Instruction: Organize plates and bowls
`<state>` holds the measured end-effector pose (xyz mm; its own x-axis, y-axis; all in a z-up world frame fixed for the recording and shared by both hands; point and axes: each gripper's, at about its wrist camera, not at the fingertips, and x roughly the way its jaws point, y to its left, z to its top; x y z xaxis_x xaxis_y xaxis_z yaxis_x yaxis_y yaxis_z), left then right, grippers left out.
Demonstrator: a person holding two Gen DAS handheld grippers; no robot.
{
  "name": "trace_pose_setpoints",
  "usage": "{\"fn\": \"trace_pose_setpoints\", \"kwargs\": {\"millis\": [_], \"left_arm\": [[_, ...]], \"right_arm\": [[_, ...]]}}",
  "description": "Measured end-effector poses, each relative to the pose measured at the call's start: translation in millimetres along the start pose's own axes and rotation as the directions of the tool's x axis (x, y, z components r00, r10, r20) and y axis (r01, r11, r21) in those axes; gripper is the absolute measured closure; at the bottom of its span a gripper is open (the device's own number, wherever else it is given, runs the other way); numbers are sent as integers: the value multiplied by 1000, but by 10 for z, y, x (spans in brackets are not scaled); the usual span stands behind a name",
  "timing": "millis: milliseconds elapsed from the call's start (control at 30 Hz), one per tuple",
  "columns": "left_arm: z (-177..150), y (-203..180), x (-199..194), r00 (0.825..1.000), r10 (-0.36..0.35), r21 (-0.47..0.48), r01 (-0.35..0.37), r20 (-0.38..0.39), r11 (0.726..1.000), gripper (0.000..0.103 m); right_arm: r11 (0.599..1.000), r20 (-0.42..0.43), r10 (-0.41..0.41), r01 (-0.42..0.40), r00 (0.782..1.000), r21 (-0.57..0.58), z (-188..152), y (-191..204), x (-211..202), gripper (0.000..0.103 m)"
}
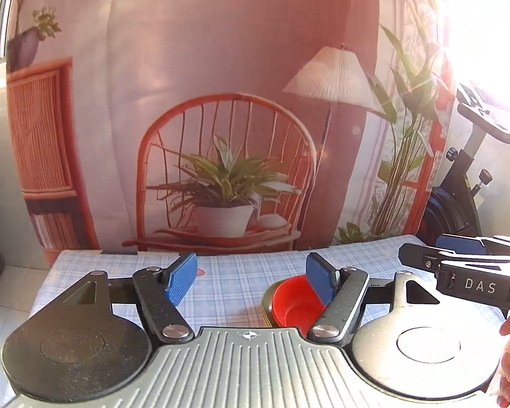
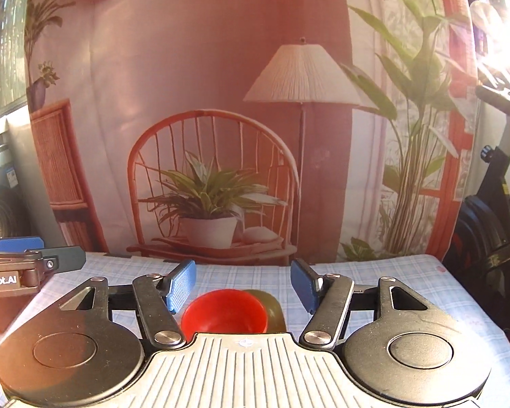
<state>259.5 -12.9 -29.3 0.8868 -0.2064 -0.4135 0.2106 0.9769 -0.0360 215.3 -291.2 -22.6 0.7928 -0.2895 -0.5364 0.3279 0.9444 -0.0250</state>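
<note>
Left tongs (image 1: 251,280): spread wide, nothing held, over tabletop (image 1: 221,292) w/ blue check cloth. Right tongs (image 2: 243,284): spread wide, nothing held. Red bowl (image 2: 224,312): nested on olive-green plates (image 2: 272,306), near centre of tabletop, just below right tongs; right of left tongs' centre.

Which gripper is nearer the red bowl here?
Right, though narrowly. The right gripper hangs open directly over the red bowl; the left gripper, also open, sits to the bowl's left, its right finger overlapping the rim.
</note>
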Motion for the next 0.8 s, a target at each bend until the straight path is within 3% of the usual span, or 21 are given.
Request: {"fn": "trace_pose_setpoints", "kwargs": {"millis": [67, 233, 433, 633, 800], "left_arm": [[46, -15, -189, 1000, 9, -6, -9, 20, 1000, 24], [120, -50, -662, 998, 10, -17, -8, 69, 1000, 19], [134, -233, -1270, 989, 49, 58, -57, 141, 997, 18], [109, -333, -1779, 980, 85, 47, -95, 182, 994, 17], [46, -428, -2102, 963, 148, 84, -171, 226, 982, 16]], "right_arm": [[1000, 11, 20, -20, 1000, 7, 48, 0, -194, 11], [999, 66, 22, -20, 998, -36, 141, 87, -726, 1], [1000, 161, 13, -11, 987, -15, 187, 170, -1343, 0], [1000, 223, 23, -24, 975, 3, 169, 219, -1833, 0], [1000, 261, 16, -22, 965, 20, 76, 261, -2178, 0]]}}
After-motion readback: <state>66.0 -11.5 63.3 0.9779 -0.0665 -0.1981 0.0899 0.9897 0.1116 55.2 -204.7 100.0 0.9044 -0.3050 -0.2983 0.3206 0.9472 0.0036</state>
